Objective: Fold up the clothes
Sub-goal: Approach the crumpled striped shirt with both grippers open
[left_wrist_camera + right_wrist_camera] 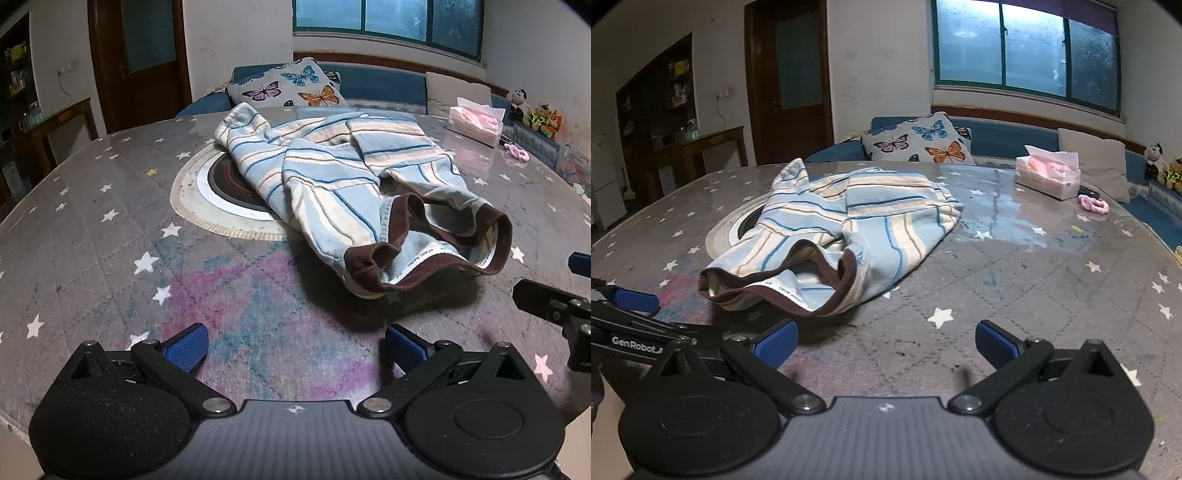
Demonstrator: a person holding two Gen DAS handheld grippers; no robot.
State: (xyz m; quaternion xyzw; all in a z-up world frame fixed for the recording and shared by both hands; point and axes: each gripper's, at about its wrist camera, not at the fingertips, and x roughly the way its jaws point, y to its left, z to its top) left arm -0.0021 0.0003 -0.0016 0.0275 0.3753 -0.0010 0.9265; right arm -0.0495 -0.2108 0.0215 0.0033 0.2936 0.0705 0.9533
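A crumpled striped garment (332, 177) in light blue, cream and white, with a brown trimmed opening (424, 254) facing me, lies in a heap on the star-patterned table (110, 240). It also shows in the right wrist view (849, 229), left of centre. My left gripper (295, 349) is open and empty, just short of the brown trim. My right gripper (886, 343) is open and empty, near the garment's near right edge. The right gripper's fingers (554, 302) show at the right edge of the left wrist view. The left gripper's fingers (635, 299) show at the left edge of the right wrist view.
A round induction plate (229, 184) is set in the table, partly under the garment. A pink tissue box (1049, 175) and a pink hair tie (1093, 205) sit at the far right. Behind the table are a sofa with a butterfly cushion (923, 142) and soft toys (535, 112).
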